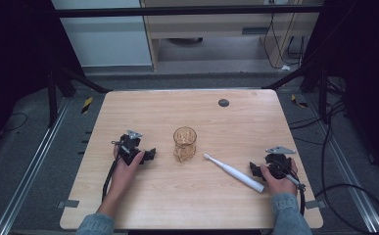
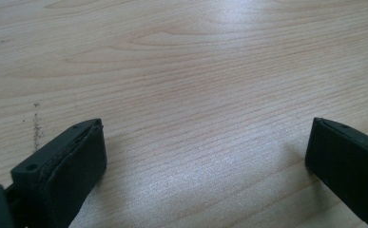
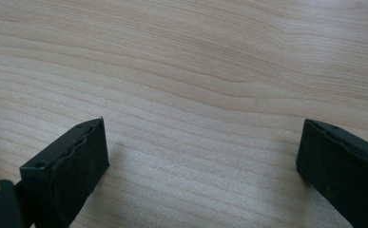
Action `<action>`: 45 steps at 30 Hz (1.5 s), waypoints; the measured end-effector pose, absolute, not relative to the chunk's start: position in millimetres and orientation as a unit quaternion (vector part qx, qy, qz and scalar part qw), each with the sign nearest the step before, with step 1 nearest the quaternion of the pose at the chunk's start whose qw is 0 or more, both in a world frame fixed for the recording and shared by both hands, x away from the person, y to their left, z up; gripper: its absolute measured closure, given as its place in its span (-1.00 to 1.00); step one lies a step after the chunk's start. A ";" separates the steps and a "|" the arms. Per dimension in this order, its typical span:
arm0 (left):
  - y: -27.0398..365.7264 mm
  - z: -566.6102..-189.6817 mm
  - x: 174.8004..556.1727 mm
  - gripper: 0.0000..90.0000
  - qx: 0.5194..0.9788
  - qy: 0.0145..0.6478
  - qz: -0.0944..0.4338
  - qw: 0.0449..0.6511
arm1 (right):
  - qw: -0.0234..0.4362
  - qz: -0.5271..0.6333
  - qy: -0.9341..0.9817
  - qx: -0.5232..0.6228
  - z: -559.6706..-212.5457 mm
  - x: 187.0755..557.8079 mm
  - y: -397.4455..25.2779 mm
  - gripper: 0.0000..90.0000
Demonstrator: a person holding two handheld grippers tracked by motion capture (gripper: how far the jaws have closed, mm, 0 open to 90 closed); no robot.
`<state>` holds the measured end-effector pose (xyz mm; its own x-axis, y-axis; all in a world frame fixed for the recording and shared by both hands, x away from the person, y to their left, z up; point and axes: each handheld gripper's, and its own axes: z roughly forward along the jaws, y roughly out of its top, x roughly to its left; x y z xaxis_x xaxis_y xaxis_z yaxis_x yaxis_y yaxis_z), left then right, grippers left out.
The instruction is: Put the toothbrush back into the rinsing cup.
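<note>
Pale wood counter standing on grey floor. Toothbrush lying beside the glass cup, nearing right tongs; left tongs resting apart. Both gaping, gripping nothing.

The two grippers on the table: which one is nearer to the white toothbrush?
The right gripper: the handle end of the toothbrush lies just beside it. The left gripper sits beyond the amber glass cup.

Two black jaws of the left gripper are seen rising from the bottom corners, set wide apart. Between them only the light wooden table is seen, with fine grain lines. Some small dark specks are noticed at the left side.
</note>
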<state>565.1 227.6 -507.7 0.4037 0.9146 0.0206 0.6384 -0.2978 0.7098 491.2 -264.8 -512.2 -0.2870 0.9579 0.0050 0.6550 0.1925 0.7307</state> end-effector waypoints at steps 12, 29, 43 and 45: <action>227.3 -507.7 564.9 -1.00 0.774 0.502 0.218 0.318 | 0.235 0.322 0.737 0.547 -511.9 492.5 -265.2 -0.90; 227.3 -507.7 564.9 -1.00 0.774 0.502 0.218 0.318 | 0.210 0.285 0.810 0.469 -453.5 468.8 -224.9 -0.56; 227.1 -507.7 564.6 -1.00 0.775 0.501 0.217 0.318 | 0.155 0.252 0.866 0.404 -452.3 483.2 -187.2 -0.19; 227.1 -507.7 564.6 -1.00 0.775 0.501 0.217 0.318 | 0.147 0.246 0.873 0.395 -452.3 485.7 -182.0 -0.12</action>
<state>564.6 227.1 -507.7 0.4042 0.9145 0.0181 0.6385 -0.2963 0.7103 485.7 -182.0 -452.3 -0.6438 0.7626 -0.0629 0.6177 0.5666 0.5454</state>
